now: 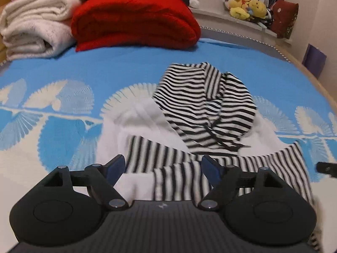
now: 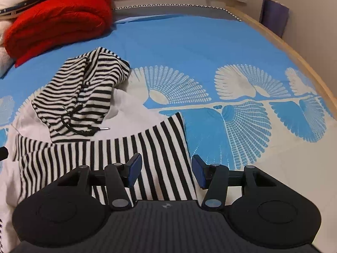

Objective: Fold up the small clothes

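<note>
Hovered wide and empty — left gripper [image 1: 162, 167], right gripper [image 2: 166, 169] — over striped top [image 2: 134, 147]; risked snagging and undoing the fold.

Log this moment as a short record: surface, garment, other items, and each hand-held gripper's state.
surface: bed cover, blue with white fan pattern
garment: striped garment, black-and-white with white parts, lying rumpled on the cover, not neatly folded
left hand-held gripper: open, above the garment's striped edge, nothing between the pads
right hand-held gripper: open, over the striped corner, not gripping it
behind: red blanket beside white blanket, both folded
windowsill: yellow plush toys
</note>
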Demonstrator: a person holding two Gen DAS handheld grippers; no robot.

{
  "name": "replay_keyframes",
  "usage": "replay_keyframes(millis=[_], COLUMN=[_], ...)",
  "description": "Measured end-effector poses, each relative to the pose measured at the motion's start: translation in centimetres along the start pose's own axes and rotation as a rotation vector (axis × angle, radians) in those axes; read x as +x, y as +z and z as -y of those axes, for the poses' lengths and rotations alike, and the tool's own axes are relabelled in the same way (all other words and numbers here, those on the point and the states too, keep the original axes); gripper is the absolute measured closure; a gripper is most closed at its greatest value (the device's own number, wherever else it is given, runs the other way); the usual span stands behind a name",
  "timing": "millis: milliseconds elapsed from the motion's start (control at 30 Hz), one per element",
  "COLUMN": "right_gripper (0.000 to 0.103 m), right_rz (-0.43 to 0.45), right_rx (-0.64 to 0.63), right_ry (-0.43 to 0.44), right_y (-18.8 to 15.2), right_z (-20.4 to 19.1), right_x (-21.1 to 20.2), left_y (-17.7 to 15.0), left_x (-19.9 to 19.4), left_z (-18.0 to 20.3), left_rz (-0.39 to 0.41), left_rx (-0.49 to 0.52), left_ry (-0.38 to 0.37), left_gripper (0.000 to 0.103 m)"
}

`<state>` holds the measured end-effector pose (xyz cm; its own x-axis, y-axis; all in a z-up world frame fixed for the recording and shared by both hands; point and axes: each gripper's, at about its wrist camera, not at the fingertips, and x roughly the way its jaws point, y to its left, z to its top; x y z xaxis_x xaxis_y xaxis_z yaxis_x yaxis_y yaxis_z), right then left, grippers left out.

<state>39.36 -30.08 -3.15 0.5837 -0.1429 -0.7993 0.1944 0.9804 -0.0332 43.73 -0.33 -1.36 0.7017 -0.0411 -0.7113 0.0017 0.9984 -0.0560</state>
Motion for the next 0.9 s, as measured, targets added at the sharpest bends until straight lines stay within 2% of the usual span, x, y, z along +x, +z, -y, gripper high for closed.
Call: replay_keyframes(millis=[67,233,367,567,700,767,833,900], right_gripper=[0.049,0.044,0.044,0.044,0.044,0.044,0.044,0.044], right_rz=[0.006,-0.002,-0.023,-0.040,-0.046,-0.050,-0.054,-0.058], right_rx=[0.004,-0.025,-0.024,-0.004,-0.005,-0.004,-0.004,-0.002], right_ry=[0.004,-0.013,-0.010,-0.008,-0.003,0.000,0.002,0.003], right_y=[0.3,0.5,0.4,0.2,0.0,-0.1,-0.1,-0.1], right_z=[0.3,1.0,1.8,3.2,3.7,4.0,4.2,4.4], right_x=[-0.3,-0.4,-0.2,0.0,-0.2,-0.2,-0.1,0.0], left_y=[0.1,0.2,0.1,0.3,0.5,0.7,0.9,1.3], left_x=[0.1,-0.3,-0.1,0.2,0.1,0.1,0.1,-0.1], left_z=[0.0,-0.1,-0.2,-0.2,0.1,0.4,0.6,0.4], left_rz=[0.026,0.071,0.091,0.095,0.102,0.106,0.102,0.107], left_rx=[0.022,0.045,0.063,0.067,0.077,0.095,0.094,0.075], left_ry=[0.024,0.022,0.067,0.095,0.087,0.099,0.110,0.113], left_gripper=[0.019,0.020,0.021,0.029,0.043,0.055,0.076,0.087])
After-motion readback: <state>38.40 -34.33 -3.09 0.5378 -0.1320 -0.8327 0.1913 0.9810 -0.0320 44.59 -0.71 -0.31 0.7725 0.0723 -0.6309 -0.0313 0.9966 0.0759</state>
